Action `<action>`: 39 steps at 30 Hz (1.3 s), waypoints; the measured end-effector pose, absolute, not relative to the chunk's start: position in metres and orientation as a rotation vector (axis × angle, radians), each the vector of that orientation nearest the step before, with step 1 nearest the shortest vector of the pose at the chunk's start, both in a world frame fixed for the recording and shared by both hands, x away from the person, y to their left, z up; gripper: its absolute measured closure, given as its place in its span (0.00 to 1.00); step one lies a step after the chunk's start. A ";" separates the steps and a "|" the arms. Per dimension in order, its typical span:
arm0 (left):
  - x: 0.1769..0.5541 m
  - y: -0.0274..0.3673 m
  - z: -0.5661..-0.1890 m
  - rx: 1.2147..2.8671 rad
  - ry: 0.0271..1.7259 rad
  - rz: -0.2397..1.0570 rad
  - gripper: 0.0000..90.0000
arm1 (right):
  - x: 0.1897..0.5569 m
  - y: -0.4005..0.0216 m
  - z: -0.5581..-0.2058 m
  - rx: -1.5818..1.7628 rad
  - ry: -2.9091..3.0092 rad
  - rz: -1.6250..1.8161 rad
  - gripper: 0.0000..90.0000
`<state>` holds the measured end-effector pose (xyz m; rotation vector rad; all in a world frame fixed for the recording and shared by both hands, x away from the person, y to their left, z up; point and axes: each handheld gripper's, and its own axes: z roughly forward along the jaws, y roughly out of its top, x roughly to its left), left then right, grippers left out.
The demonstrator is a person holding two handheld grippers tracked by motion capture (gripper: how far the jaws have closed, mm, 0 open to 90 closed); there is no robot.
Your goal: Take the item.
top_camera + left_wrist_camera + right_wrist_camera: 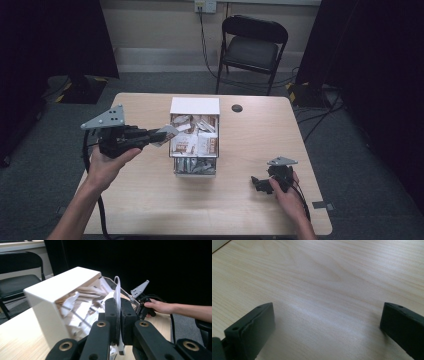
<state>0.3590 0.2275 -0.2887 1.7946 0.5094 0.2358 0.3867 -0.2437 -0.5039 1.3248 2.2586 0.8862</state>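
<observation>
A white box (195, 106) full of sachets stands at the table's middle, several white and brown packets (192, 142) packed in its compartments. My left gripper (167, 134) hovers just left of the box, shut on a thin white sachet (117, 293) that stands on edge between its pads (111, 315). In the left gripper view the box (47, 298) lies close ahead with its packets spilling toward the jaws. My right gripper (258, 183) rests on the table at the front right, jaws wide apart (327, 320) over bare wood.
A black folding chair (252, 47) stands beyond the far edge of the table. A small dark round hole (237, 108) sits in the tabletop (150, 200) right of the box. Cables trail from both grippers toward the front edge.
</observation>
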 end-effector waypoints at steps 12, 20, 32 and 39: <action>0.359 0.262 -0.289 1.771 0.587 0.284 0.96 | 0.387 -0.244 -0.504 1.324 2.259 0.886 0.00; 0.363 0.271 -0.299 1.810 0.631 0.294 0.96 | 0.387 -0.244 -0.504 1.325 2.259 0.886 0.00; 0.382 0.286 -0.335 1.834 0.752 0.290 0.96 | 0.387 -0.244 -0.504 1.325 2.259 0.886 0.00; 0.385 0.283 -0.344 1.856 0.758 0.285 0.96 | 0.387 -0.244 -0.504 1.325 2.259 0.886 0.00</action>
